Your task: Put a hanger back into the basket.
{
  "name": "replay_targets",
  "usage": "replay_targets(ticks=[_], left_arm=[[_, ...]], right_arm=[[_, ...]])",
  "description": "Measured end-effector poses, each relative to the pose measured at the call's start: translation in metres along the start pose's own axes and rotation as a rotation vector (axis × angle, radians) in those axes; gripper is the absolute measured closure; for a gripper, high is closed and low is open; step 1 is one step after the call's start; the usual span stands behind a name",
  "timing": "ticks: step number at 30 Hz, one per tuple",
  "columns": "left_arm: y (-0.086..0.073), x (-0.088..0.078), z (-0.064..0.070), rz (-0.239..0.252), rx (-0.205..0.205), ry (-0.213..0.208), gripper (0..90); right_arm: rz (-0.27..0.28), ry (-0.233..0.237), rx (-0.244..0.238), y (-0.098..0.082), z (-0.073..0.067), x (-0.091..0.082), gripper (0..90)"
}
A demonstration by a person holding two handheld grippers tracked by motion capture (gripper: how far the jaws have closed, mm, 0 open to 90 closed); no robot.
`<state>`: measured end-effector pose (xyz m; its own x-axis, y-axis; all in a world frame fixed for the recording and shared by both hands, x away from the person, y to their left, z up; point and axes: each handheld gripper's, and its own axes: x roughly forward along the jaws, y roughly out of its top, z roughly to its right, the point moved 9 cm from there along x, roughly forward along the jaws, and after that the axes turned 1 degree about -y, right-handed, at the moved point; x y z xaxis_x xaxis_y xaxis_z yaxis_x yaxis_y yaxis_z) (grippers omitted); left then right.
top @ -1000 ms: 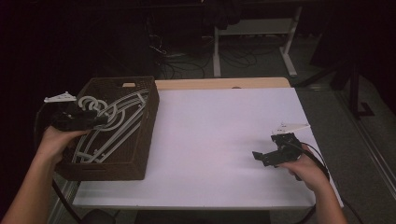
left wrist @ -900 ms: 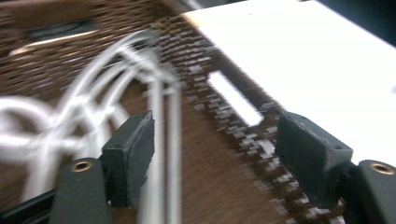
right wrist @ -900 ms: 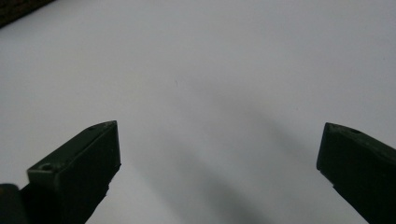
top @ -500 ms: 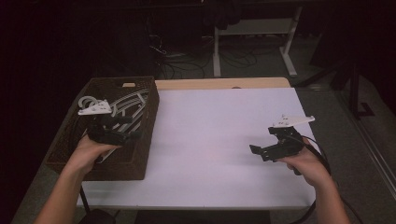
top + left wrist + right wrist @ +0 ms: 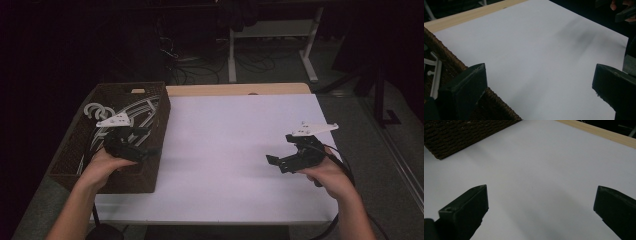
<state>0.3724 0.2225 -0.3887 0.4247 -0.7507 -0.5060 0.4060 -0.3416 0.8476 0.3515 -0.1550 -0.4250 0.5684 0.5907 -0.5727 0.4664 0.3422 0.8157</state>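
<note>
The left gripper (image 5: 131,148) hung over the near right corner of the basket (image 5: 150,172), its jaws spread wide and empty; in its own view they framed the basket's rim (image 5: 454,66) and the white table (image 5: 536,57) beyond. The right gripper (image 5: 280,161) hovered low over the table at about four o'clock from the table's middle, jaws likewise spread with nothing between them, aimed toward the basket at roughly ten o'clock.

The hangers (image 5: 125,120) lay piled inside the basket, white and grey, well apart from the right gripper and just beyond the left one. Their long arms seemed to run from the near left, about seven o'clock, up toward the far right at one o'clock, with the curved hooks (image 5: 95,110) gathered at the far left.

To my eye the step was reaching in for one hanger. It would go best by swinging the left jaws back over the pile, turning them across a single arm, and closing on that alone so the tangled ones stayed behind.
</note>
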Motion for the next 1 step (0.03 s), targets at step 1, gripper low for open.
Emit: replay_targets(ticks=[1], left_arm=[[0.0019,-0.0020,0.0021,0.014,0.004,0.003,0.0]], right_arm=[[0.000,0.001,0.000,-0.0006,0.0000,0.0004,0.0]])
